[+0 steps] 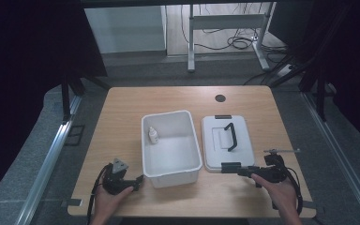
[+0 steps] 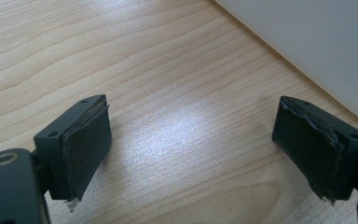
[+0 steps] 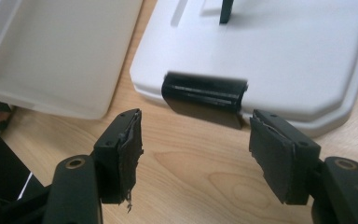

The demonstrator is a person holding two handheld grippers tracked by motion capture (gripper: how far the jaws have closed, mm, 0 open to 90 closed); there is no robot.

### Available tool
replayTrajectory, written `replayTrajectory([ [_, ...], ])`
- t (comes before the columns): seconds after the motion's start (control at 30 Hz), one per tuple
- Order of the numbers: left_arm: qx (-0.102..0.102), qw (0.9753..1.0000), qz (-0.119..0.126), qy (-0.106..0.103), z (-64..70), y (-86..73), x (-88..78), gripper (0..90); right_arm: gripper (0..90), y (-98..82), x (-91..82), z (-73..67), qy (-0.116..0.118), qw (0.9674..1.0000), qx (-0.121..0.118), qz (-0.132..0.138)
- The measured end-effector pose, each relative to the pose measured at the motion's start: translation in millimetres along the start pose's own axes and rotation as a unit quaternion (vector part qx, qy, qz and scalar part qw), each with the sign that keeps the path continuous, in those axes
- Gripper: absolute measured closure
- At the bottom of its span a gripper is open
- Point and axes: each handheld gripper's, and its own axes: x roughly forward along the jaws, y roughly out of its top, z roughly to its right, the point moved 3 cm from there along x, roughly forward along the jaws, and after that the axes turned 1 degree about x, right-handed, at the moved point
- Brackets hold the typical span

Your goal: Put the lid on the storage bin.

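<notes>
high view: wooden table (image 1: 122, 117) w/ an open white bin (image 1: 171, 147) in the middle, a small white bottle (image 1: 153, 135) standing inside at its far-left corner. just right of the bin lies the white lid (image 1: 227, 143), flat, black handle (image 1: 230, 136) on top, black latches at its far and near edges. my left gripper (image 1: 139, 179) sits near the bin's near-left corner, held in my left hand (image 1: 110, 199); my right gripper (image 1: 240, 170) is at the lid's near edge, right by the near latch (image 1: 230, 166), in my right hand (image 1: 281, 190). left gripper view: my left jaws stand wide apart over bare wood, nothing btwn them, bin's white wall (image 2: 317, 46) at the far right. right gripper view: my right jaws are spread too, empty, w/ the latch just beyond and btwn them, not touching as far as i can tell; the lid stretches away behind it, the bin to the left.
</notes>
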Motion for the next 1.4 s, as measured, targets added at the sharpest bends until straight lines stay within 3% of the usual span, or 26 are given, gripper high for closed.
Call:
replayTrajectory([
  [0.3,0.000,1.0000,0.000,0.000,0.0,0.0,0.0,11.4,34.4,12.8,-6.3,2.9,0.005,1.0000,0.006,-0.003],
  [0.63,0.000,1.0000,0.000,0.000,0.0,-0.1,-0.1,11.5,34.5,31.7,-5.4,-5.5,-0.005,0.9998,-0.001,-0.019],
  [0.83,-0.001,1.0000,0.000,0.001,0.3,-0.4,-0.5,11.6,35.3,54.8,-6.6,-7.4,-0.015,0.9995,0.004,-0.029],
  [1.4,-0.003,1.0000,0.001,0.002,0.9,-0.9,-0.8,11.7,38.8,106.8,27.7,-9.7,-0.039,0.9951,0.021,-0.088],
])
